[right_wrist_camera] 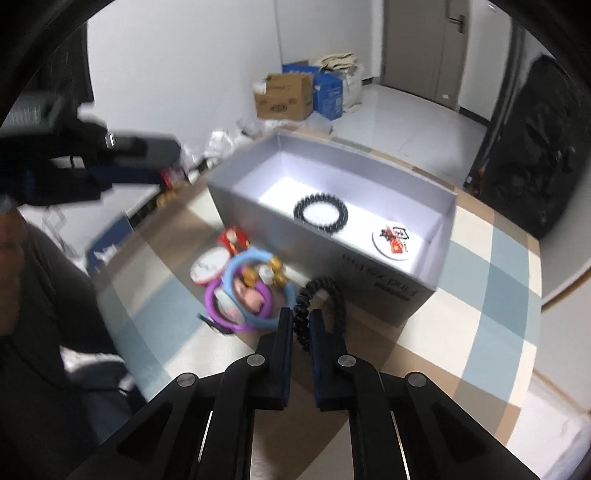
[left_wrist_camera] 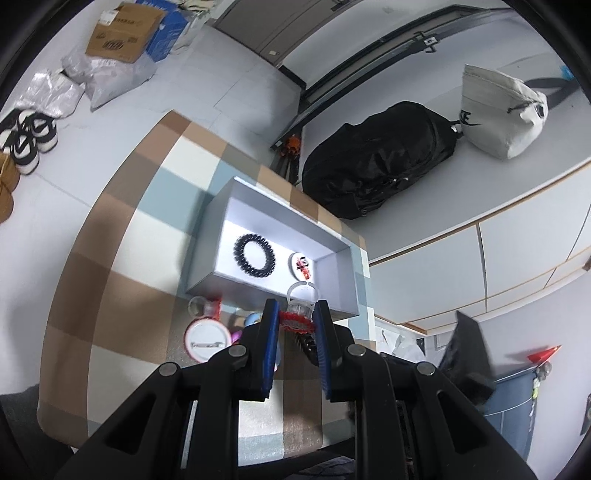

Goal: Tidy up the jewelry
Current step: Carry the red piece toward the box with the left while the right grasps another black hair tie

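My left gripper (left_wrist_camera: 296,308) is shut on a red beaded piece with a clear domed ring (left_wrist_camera: 300,300), held just above the near wall of the grey open box (left_wrist_camera: 207,236). Inside the box lie a black spiral hair tie (left_wrist_camera: 254,254) and a round white badge (left_wrist_camera: 303,266). My right gripper (right_wrist_camera: 301,317) is shut on another black spiral hair tie (right_wrist_camera: 325,286), in front of the box (right_wrist_camera: 332,254) and low over the checked tablecloth (right_wrist_camera: 480,295). Beside it sit a blue ring (right_wrist_camera: 282,286), a purple ring (right_wrist_camera: 212,302) and a white badge (right_wrist_camera: 208,264).
The checked table (left_wrist_camera: 110,258) ends close behind the box. On the floor beyond lie a black backpack (left_wrist_camera: 380,162), a white bag (left_wrist_camera: 502,107), cardboard boxes (left_wrist_camera: 122,33) and shoes (left_wrist_camera: 29,140). A person's dark clothing (right_wrist_camera: 44,332) fills the left of the right wrist view.
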`<action>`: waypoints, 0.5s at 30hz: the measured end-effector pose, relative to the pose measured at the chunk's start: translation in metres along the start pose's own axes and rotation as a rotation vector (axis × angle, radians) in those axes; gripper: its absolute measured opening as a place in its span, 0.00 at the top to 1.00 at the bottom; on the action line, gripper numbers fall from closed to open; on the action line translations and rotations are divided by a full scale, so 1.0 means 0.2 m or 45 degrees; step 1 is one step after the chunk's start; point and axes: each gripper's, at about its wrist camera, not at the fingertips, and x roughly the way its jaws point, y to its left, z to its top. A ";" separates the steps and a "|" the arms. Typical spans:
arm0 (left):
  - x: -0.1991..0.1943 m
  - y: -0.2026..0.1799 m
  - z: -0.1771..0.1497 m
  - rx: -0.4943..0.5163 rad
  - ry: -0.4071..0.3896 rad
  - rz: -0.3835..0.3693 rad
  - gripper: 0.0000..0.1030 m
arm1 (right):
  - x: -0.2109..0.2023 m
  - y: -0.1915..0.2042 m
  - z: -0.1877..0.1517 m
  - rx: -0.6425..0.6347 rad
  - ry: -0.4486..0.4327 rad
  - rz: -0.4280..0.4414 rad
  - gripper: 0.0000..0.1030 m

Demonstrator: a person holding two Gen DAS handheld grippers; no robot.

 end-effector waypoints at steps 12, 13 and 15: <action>0.12 -0.06 0.09 0.045 0.009 0.023 0.86 | -0.03 -0.05 0.09 0.121 -0.042 0.224 0.97; 0.12 -0.06 0.10 0.042 0.007 0.020 0.86 | 0.00 -0.03 0.08 0.099 -0.018 0.199 0.97; 0.13 -0.07 0.12 0.040 0.009 0.013 0.86 | 0.04 -0.01 0.06 0.115 0.028 0.248 0.91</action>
